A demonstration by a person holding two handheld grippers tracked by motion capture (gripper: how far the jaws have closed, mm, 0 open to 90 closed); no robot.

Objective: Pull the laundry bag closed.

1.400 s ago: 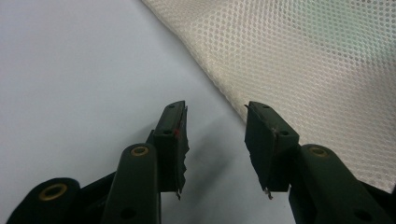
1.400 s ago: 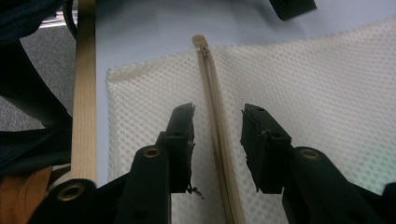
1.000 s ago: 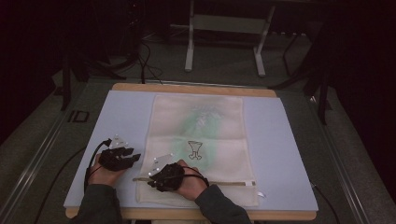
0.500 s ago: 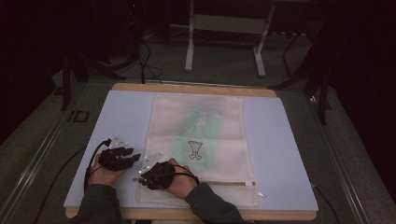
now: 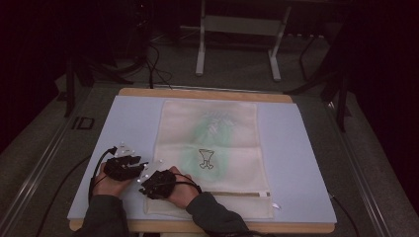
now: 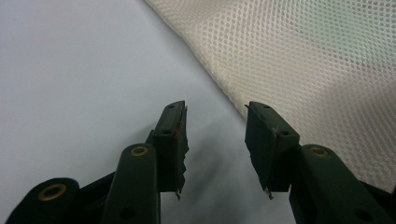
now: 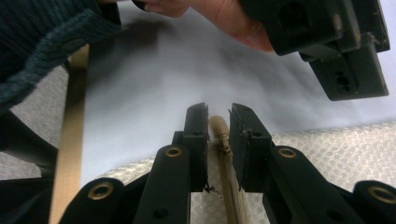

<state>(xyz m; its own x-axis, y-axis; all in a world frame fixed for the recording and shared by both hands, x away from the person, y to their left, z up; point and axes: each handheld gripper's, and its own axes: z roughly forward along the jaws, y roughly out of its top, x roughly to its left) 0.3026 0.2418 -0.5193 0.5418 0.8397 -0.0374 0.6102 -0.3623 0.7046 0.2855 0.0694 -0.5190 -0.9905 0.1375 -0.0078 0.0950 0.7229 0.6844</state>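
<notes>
A cream mesh bag (image 5: pixel 217 143) with a green patch and a small dark drawing lies flat on the pale mat (image 5: pixel 306 163). A tan zipper (image 5: pixel 237 193) runs along its near edge. My right gripper (image 5: pixel 143 186) is at the bag's near left corner. In the right gripper view its jaws (image 7: pixel 218 116) are shut on the zipper's rounded end (image 7: pixel 218 128), with mesh (image 7: pixel 327 144) under them. My left gripper (image 5: pixel 148 163) hovers just left of the bag. In the left gripper view it stands open (image 6: pixel 215 121) over bare mat, with the bag's edge (image 6: pixel 303 60) just beyond.
The table's wooden rim (image 5: pixel 207 93) frames the mat; its near edge (image 7: pixel 70 140) is close to my right gripper. The left gripper (image 7: pixel 327 42) and its hand hang close above the right gripper's jaws. A metal stand (image 5: pixel 237 44) and cables (image 5: pixel 153 64) are on the dark floor behind.
My right hand has slid left along the bag's near edge to its left corner, close beside the left gripper. The left gripper has stayed put.
</notes>
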